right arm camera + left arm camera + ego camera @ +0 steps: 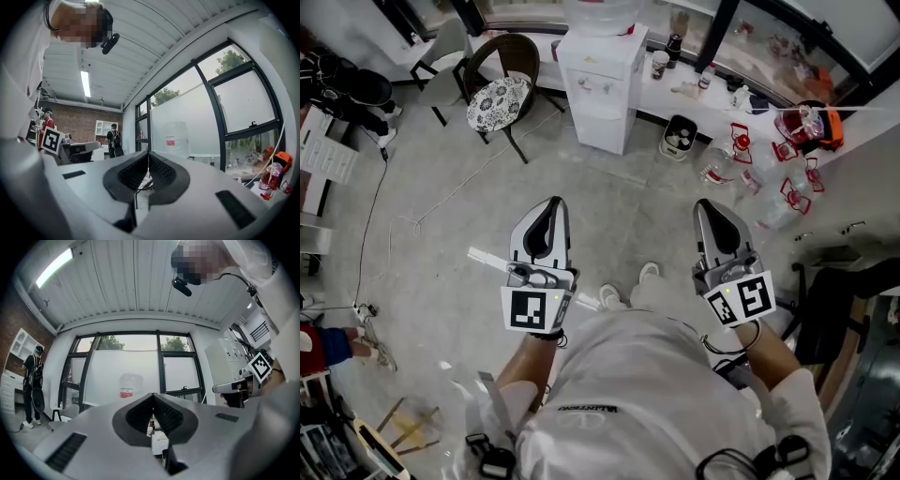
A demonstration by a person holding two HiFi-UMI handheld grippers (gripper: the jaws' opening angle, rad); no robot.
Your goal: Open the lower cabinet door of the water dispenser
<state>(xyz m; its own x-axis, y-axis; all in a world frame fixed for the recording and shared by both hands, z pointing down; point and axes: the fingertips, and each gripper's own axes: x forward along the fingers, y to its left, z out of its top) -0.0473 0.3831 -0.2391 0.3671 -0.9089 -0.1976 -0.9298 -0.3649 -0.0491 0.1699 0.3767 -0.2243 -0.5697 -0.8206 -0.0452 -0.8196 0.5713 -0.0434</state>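
The white water dispenser (598, 82) stands against the far counter, with a water bottle (602, 11) on top and its lower cabinet door (598, 124) closed. Both grippers hang in mid-air well short of it, above the floor. My left gripper (553, 204) is shut with nothing between its jaws, and my right gripper (703, 206) is likewise shut and empty. In the left gripper view the jaws meet at the tip (153, 396), with the bottle (130, 385) far beyond. The right gripper view shows closed jaws (148, 153) and the bottle (177, 139) ahead.
A chair with a patterned cushion (500, 98) stands left of the dispenser. A small bin (679, 137) and several clear jugs with red parts (741, 161) sit on the floor to its right. A white strip (486, 260) and a cable (441, 202) lie on the floor.
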